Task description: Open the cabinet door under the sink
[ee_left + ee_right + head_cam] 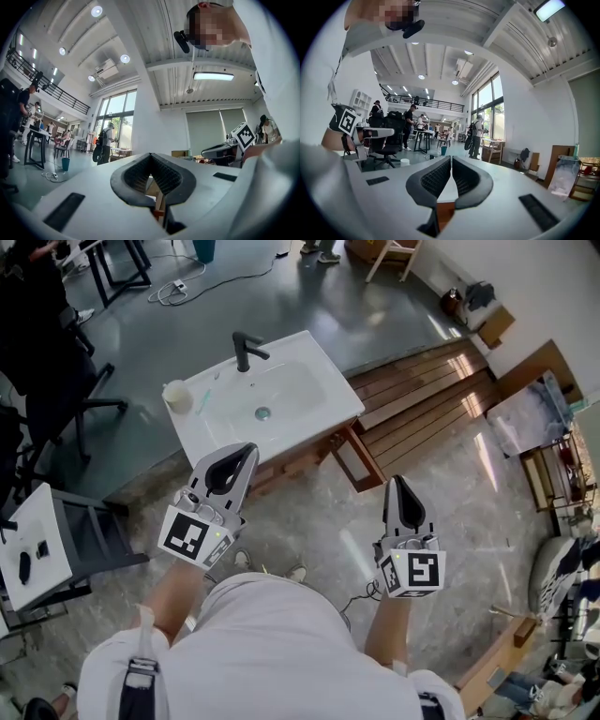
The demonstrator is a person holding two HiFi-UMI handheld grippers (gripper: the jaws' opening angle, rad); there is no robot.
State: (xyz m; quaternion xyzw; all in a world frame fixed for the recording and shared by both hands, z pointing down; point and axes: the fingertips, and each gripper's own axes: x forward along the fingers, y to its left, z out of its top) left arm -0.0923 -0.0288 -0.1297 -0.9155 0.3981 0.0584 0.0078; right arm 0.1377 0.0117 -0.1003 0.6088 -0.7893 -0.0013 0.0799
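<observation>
Cabinet (300, 462) of wood under glossy sink (323, 415)

Seen from above, the white sink (281, 399) covers the cabinet beneath it, so only slivers of wooden frame (361, 457) show and the door is hidden. The left hand-held gripper (249, 450) hides part of the sink's front edge. A white surface (33, 521) is cut off at the left edge, and its dark items (24, 565) are too small to identify.

Glossy sink (323, 382), wooden cabinet (292, 465)
</observation>
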